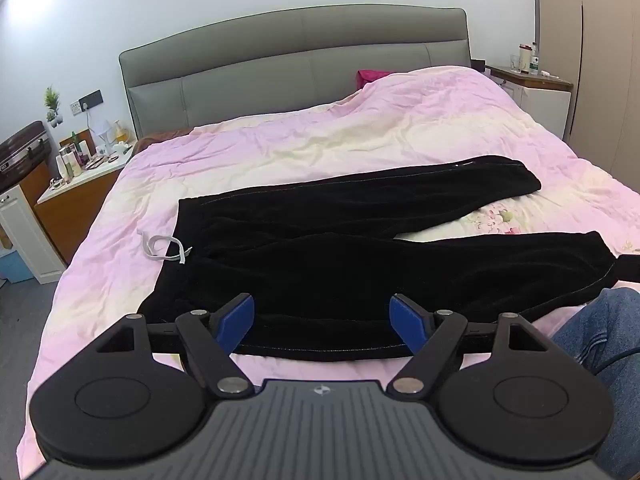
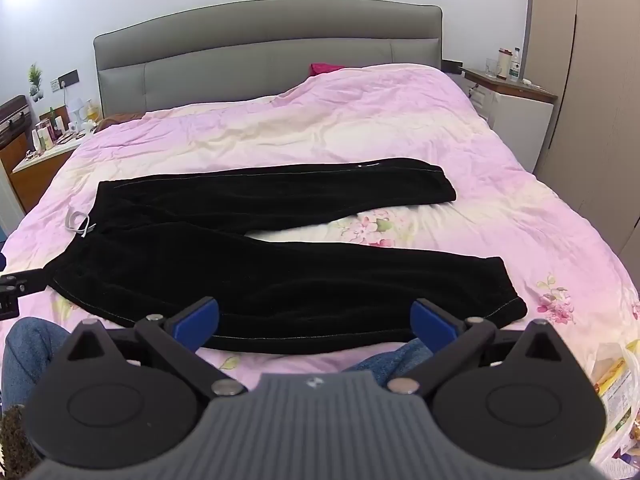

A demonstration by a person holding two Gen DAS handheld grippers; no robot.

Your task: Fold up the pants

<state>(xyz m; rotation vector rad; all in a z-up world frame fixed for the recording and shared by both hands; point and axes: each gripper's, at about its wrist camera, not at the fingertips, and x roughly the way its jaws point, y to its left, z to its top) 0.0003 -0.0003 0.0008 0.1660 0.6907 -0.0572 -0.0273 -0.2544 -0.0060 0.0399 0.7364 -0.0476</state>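
Here, black pants (image 1: 340, 240) lie spread flat and unfolded on a pink quilt (image 1: 280, 148), legs parted in a V, with no fold yet made. The left gripper (image 1: 322, 322) hovers with fingers spread wide and empty above the near hem by the waistband. The right gripper (image 2: 314, 326), equally wide and empty, hangs over the near leg's edge. Beyond both sets of fingertips the quilt lies open up to the headboard (image 1: 296, 52); a person's denim-clad knee (image 2: 28, 344) crowds the near side.
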